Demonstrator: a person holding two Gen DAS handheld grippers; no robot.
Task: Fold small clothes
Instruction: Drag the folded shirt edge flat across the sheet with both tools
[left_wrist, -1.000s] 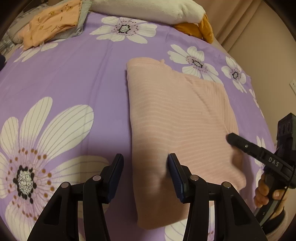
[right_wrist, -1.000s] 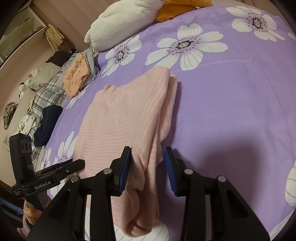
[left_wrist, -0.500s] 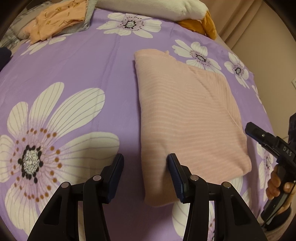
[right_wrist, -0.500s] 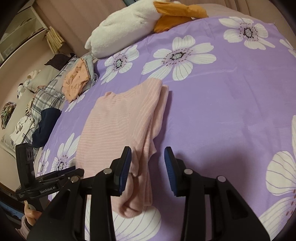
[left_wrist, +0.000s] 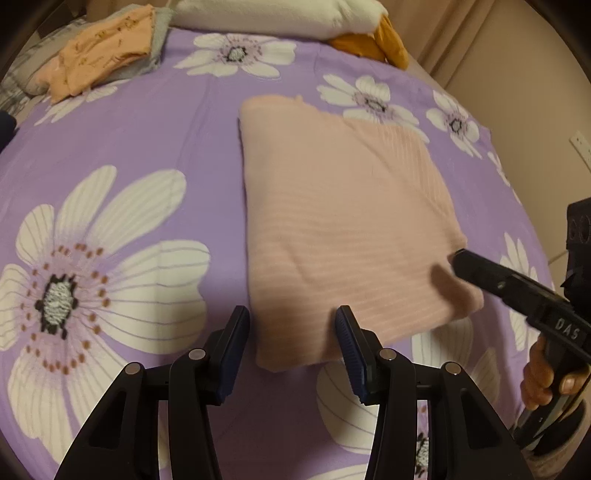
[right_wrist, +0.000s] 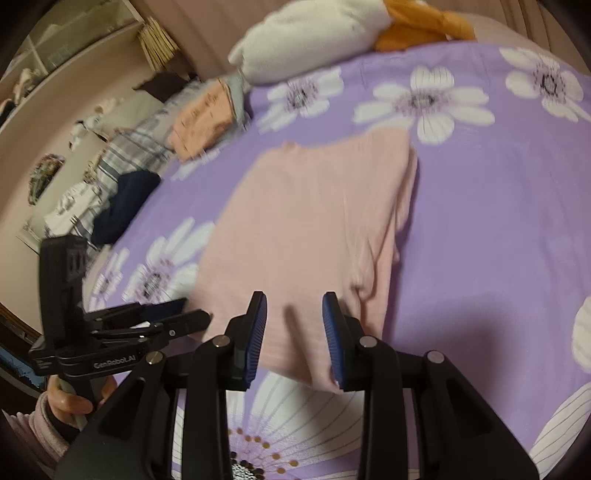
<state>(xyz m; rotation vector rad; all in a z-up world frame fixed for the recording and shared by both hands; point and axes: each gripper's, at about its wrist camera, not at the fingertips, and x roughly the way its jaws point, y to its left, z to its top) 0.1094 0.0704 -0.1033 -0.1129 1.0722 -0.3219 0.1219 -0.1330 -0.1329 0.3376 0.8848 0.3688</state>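
The folded pink striped top (left_wrist: 343, 229) lies centre-frame on the purple floral bedspread (left_wrist: 129, 155), long axis running away upward, its near edge under both unclenched, empty grippers, left gripper (left_wrist: 291, 347) and just-narrowing right gripper (right_wrist: 294, 338).

You're over a bed with a purple sheet (left_wrist: 177, 133) printed with big white flowers. White pillow (left_wrist: 266, 16) at the head, beige curtain (left_wrist: 454, 33) behind, plain beige wall (left_wrist: 524, 122) with a socket (left_wrist: 580, 146). Shelving (right_wrist: 66, 48) on the far side. Dim warm light.
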